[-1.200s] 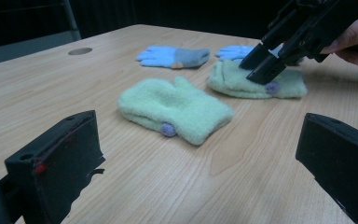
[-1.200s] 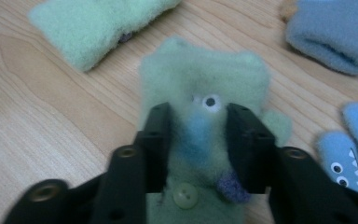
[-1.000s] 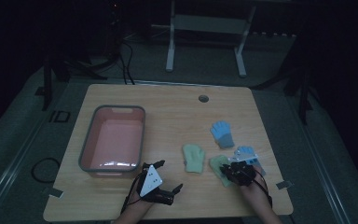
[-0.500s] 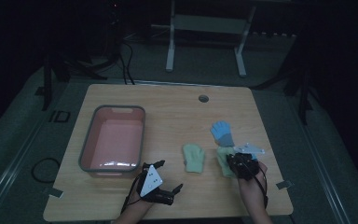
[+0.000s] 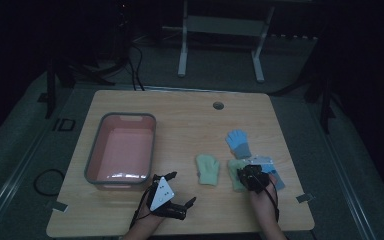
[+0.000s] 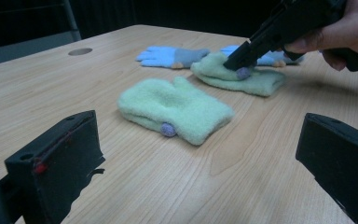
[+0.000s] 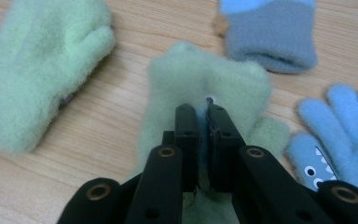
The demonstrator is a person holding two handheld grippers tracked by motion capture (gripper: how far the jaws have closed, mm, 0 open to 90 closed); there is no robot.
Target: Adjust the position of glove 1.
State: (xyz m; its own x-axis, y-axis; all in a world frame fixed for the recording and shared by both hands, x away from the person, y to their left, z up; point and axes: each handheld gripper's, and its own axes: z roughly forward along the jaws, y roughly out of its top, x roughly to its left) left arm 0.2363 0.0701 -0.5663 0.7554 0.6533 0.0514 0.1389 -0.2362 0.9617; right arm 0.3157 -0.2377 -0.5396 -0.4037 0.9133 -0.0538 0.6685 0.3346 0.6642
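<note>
Two green mittens lie on the wooden table point(image 5: 180, 115). One green mitten point(image 5: 207, 169) point(image 6: 177, 107) point(image 7: 37, 70) lies loose. The other green mitten point(image 5: 235, 170) point(image 6: 256, 81) point(image 7: 205, 79) has a fold of its fabric pinched by my right gripper point(image 5: 252, 177) point(image 6: 242, 63) point(image 7: 203, 112). That gripper's jaws have just been opening very slightly, with the fabric still between them. My left gripper point(image 5: 165, 197) point(image 6: 198, 135) rests near the front edge, open wide and holding nothing, pointed at the loose mitten.
A pink tray point(image 5: 92, 160) with a grey rim stands at the left. One blue glove point(image 5: 237, 142) point(image 6: 168, 56) point(image 7: 270, 32) lies beyond the mittens; another blue glove point(image 5: 272, 172) point(image 7: 340, 121) lies to the right of the pinched mitten. A round cable hole point(image 5: 218, 105) is at the table's back.
My right gripper drifted slightly right and then back left over the green mitten. The left gripper has stayed where it was.
</note>
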